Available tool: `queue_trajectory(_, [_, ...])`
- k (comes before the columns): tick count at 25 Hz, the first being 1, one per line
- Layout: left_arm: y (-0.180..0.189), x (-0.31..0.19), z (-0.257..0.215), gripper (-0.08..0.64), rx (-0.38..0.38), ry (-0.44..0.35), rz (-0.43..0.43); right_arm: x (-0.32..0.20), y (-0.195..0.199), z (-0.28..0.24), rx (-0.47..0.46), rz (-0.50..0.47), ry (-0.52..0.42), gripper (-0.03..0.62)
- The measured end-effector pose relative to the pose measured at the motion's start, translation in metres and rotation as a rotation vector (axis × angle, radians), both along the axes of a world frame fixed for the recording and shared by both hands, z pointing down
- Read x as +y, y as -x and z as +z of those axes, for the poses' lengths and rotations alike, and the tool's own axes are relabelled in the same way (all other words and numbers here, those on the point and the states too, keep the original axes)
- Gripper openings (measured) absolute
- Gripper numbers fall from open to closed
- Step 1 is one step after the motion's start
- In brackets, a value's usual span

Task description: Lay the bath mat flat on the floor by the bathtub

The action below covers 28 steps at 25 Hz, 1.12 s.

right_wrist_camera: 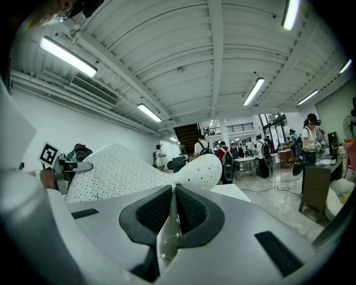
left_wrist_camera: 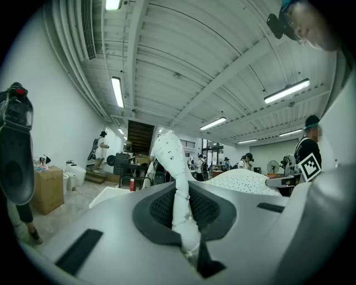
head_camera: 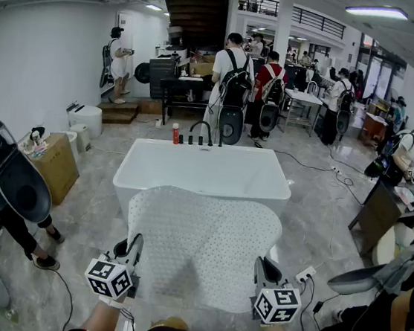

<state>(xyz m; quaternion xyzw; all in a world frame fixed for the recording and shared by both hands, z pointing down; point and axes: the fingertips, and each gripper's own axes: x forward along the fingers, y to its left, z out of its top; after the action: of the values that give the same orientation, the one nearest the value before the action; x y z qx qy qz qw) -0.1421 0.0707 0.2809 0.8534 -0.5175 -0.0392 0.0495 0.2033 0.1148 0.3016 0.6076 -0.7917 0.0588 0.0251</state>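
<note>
**A:** Where's the mat (head_camera: 201, 243) at the moment?

**B:** I'm holding it up off the floor, spread between my two claws. Its far edge is reaching the near rim of the tub (head_camera: 125, 173). I can't tell whether it's resting there or just hanging in front.

**A:** And the claws?

**B:** The left claw (left_wrist_camera: 181, 207) is clamping on the mat's near left corner, which is bunching into a thick twist between the pads. The right claw (right_wrist_camera: 172, 210) is pinching the near right corner, with its jaws almost together on a thin fold.

**A:** How's it going to handle?

**B:** I'm judging it light, soft and floppy, since it's sagging between the grips and crumpling at the pads. The dimpled, rubbery skin may be slippery, so I'm gripping well in from the corner tips.

**A:** Counts?

**B:** I'm counting one mat, one tub and two claws, both occupied.
</note>
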Motion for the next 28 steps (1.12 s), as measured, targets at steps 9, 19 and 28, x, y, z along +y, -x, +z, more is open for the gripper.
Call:
queue_trajectory(9, [-0.014,0.000,0.004,0.028,-0.011,-0.001,0.015,0.002,-0.002,0.003,0.014,0.001,0.018,0.043])
queue_trajectory(19, [-0.020,-0.015,0.006,0.028,0.026,0.014,0.043,-0.005,-0.006,-0.004,-0.043,0.012,-0.010,0.041])
queue_trajectory(28, [-0.024,-0.028,0.013,0.026,-0.009,-0.007,0.042,-0.018,0.007,0.000,-0.014,-0.053,-0.044,0.041])
